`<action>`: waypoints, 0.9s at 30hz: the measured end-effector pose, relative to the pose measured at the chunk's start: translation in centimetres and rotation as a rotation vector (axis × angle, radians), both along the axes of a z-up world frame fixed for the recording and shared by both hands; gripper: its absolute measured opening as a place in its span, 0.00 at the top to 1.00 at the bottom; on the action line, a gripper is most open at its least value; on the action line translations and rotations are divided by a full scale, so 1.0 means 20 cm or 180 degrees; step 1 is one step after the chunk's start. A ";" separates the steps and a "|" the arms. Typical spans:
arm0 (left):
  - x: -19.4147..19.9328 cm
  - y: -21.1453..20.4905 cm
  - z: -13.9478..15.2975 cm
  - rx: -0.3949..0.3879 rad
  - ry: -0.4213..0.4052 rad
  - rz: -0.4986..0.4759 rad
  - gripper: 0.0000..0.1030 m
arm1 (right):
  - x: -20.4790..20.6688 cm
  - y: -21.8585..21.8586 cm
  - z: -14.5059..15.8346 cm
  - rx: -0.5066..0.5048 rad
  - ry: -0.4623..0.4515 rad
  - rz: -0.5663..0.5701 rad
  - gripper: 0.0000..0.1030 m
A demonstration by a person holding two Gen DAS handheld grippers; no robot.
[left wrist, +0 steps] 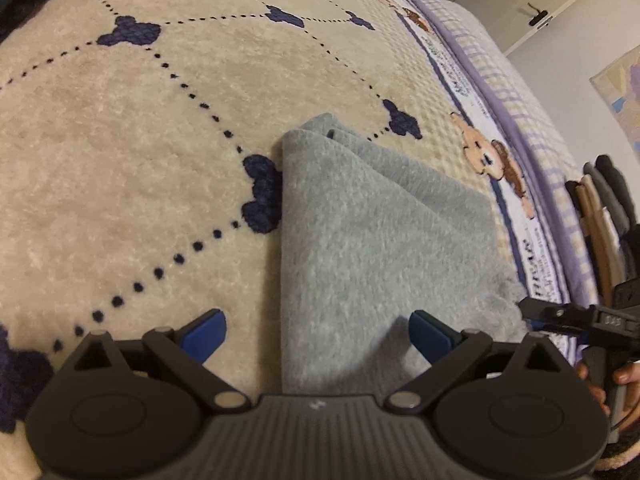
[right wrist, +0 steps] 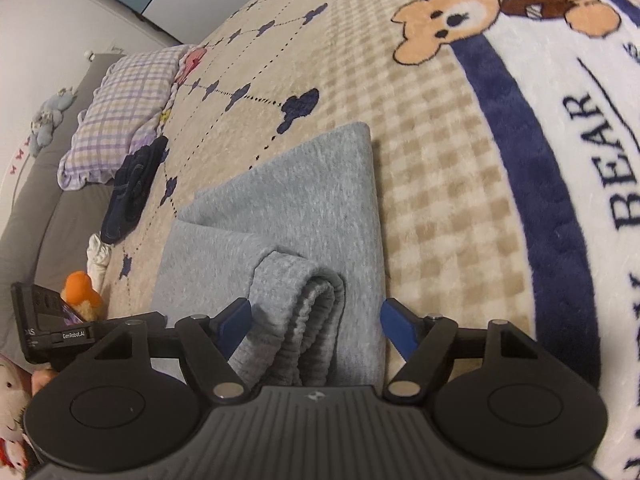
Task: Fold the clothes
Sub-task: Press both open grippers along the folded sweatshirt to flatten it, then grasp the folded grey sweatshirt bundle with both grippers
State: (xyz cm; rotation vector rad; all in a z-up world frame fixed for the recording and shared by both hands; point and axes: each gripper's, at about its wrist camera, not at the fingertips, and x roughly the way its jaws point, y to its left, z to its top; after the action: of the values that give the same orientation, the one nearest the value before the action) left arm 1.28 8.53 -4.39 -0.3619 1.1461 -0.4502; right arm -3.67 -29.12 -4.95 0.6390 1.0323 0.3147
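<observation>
Right wrist view: a grey fleece garment (right wrist: pixel 280 216) is seen lying folded on the bed blanket (right wrist: pixel 440 200), its ribbed cuff (right wrist: pixel 308 320) doubled over between the wide-open, empty jaws of the right gripper (right wrist: pixel 316 326). The left gripper (left wrist: pixel 316 336) is likewise held open and empty over the garment's near edge, the folded corner lying toward 12 o'clock. The fabric is judged soft, light and limp; the thick ribbed hem is best pinched, since single layers would slide apart.
</observation>
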 end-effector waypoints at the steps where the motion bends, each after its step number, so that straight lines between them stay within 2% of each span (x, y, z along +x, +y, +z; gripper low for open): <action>1: 0.00 0.01 0.00 -0.0052 0.0013 0.0000 0.05 | 0.00 0.00 -0.01 0.0020 0.0016 -0.0007 0.26; 5: 0.03 0.06 -0.03 -0.0367 0.0104 0.0075 0.06 | 0.00 -0.02 -0.02 0.0126 0.0046 -0.0026 0.25; 7: 0.04 0.08 -0.04 -0.0499 0.0159 0.0119 0.16 | 0.00 -0.04 -0.04 0.0190 0.0070 -0.0041 0.24; 12: 0.05 0.06 -0.07 -0.0668 0.0223 0.0107 0.22 | 0.02 -0.04 -0.11 0.0416 0.0111 -0.0136 0.23; 14: 0.05 0.04 -0.09 -0.0810 0.0266 0.0061 0.34 | 0.02 -0.03 -0.11 0.0472 0.0088 -0.0158 0.21; 17: 0.04 0.03 -0.14 -0.0919 0.0282 0.0188 0.41 | 0.02 -0.01 -0.11 0.0469 0.0037 -0.0177 0.21; 18: 0.03 0.03 -0.15 -0.0932 0.0266 0.0243 0.48 | 0.02 0.00 -0.11 0.0464 0.0024 -0.0174 0.21; 20: 0.02 0.02 -0.15 -0.0926 0.0252 0.0349 0.53 | 0.02 0.01 -0.10 0.0455 -0.0001 -0.0168 0.34; 21: 0.01 0.02 -0.15 -0.0915 0.0242 0.0379 0.60 | 0.02 0.01 -0.09 0.0460 0.0001 -0.0180 0.38; 23: -0.01 0.01 -0.12 -0.0893 0.0223 0.0457 0.65 | 0.01 0.01 -0.08 0.0472 0.0007 -0.0202 0.46; 25: -0.02 0.00 -0.09 -0.0897 0.0212 0.0517 0.75 | 0.02 0.00 -0.05 0.0504 0.0017 -0.0214 0.53; 27: -0.02 0.00 -0.05 -0.0935 0.0212 0.0565 0.78 | 0.02 0.00 -0.02 0.0537 0.0028 -0.0226 0.57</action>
State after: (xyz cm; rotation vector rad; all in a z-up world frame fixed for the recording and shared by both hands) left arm 0.92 8.46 -5.44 -0.7333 1.1024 -0.4534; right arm -3.24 -29.18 -5.35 0.8277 0.9957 0.3393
